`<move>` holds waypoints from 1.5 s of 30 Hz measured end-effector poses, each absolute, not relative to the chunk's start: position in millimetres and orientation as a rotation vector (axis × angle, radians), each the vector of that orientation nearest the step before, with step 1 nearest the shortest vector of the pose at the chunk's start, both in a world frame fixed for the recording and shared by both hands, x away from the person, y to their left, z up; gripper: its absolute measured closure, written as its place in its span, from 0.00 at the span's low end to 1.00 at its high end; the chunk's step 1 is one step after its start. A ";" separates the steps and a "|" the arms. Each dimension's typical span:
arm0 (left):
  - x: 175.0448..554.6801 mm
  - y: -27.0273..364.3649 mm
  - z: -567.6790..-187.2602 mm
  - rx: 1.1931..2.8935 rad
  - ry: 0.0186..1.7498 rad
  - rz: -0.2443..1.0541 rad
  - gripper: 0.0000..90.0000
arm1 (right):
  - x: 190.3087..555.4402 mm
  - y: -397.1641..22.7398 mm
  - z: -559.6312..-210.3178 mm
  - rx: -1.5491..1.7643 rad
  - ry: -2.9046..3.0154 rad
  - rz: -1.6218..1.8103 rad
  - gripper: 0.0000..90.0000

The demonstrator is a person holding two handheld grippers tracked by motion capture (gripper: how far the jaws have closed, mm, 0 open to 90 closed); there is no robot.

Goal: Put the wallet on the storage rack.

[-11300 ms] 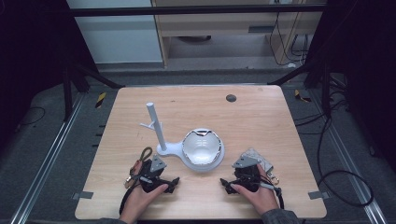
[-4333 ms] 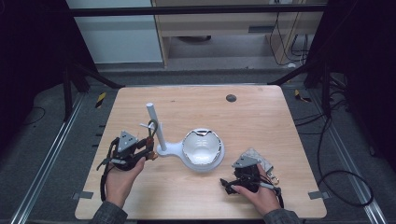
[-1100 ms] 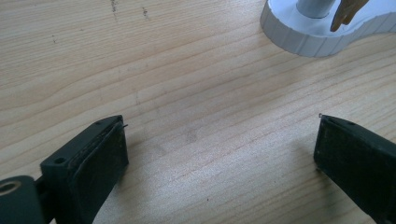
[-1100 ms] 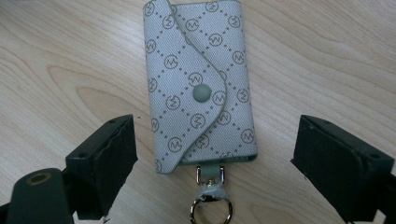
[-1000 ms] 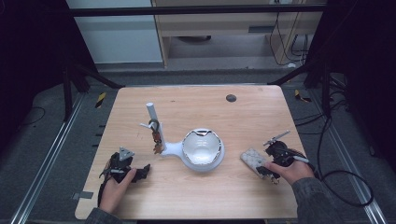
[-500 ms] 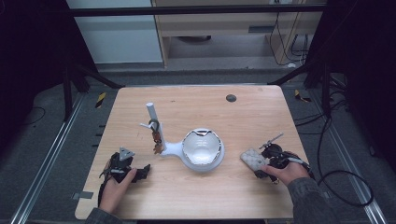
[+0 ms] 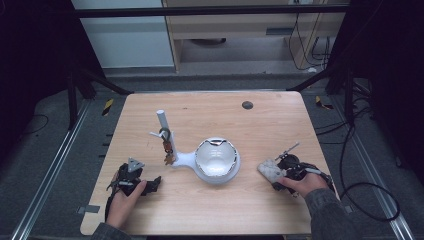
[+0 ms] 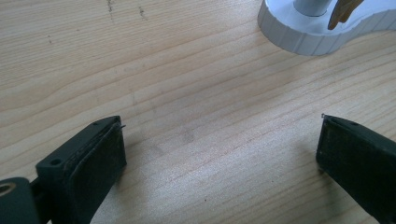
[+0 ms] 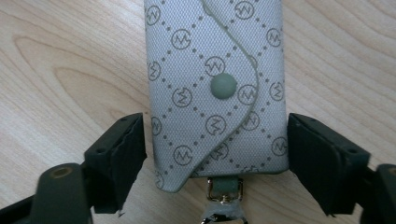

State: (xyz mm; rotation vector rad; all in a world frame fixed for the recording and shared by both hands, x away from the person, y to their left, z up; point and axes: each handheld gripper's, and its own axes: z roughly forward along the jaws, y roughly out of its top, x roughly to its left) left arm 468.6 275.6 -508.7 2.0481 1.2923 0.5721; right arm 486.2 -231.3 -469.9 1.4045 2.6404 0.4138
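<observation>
The right claw [image 9: 215, 163] is spread wide, with one jaw on each side of a small grey pouch [image 9: 215, 88], close to it but not squeezing it yet. The pouch lies flat on the wooden surface [image 9: 70, 60], near the right edge in the high view [image 7: 270, 171]. It is made of woven cloth with little round marks and dotted lines, has a curved flap shut by a round button, and a metal clip at the end near the claw. The left claw [image 8: 219, 154] is spread too, holds nothing, and rests low on the surface near the front left corner [image 7: 142, 183]. Past it stands a white stand [image 7: 162, 131] with a post and a bowl [image 7: 216, 159], and some keys [image 7: 168, 146] hang on the post. So one thing looks hung up already. I think the pouch is next: it is not grabbed, lifted or hung yet.
</observation>
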 end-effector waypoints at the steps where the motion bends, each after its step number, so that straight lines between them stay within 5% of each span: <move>1: 468.6 275.6 -508.7 2.048 1.292 0.572 0.01 | 486.6 -231.5 -470.0 1.402 2.642 0.413 0.25; 16: 468.6 275.0 -508.6 2.049 1.293 0.571 0.00 | 486.9 -230.4 -466.5 1.369 2.660 0.398 0.34; 45: 469.0 274.6 -508.8 2.048 1.294 0.571 0.00 | 466.8 -175.8 -364.5 1.019 2.686 0.444 0.35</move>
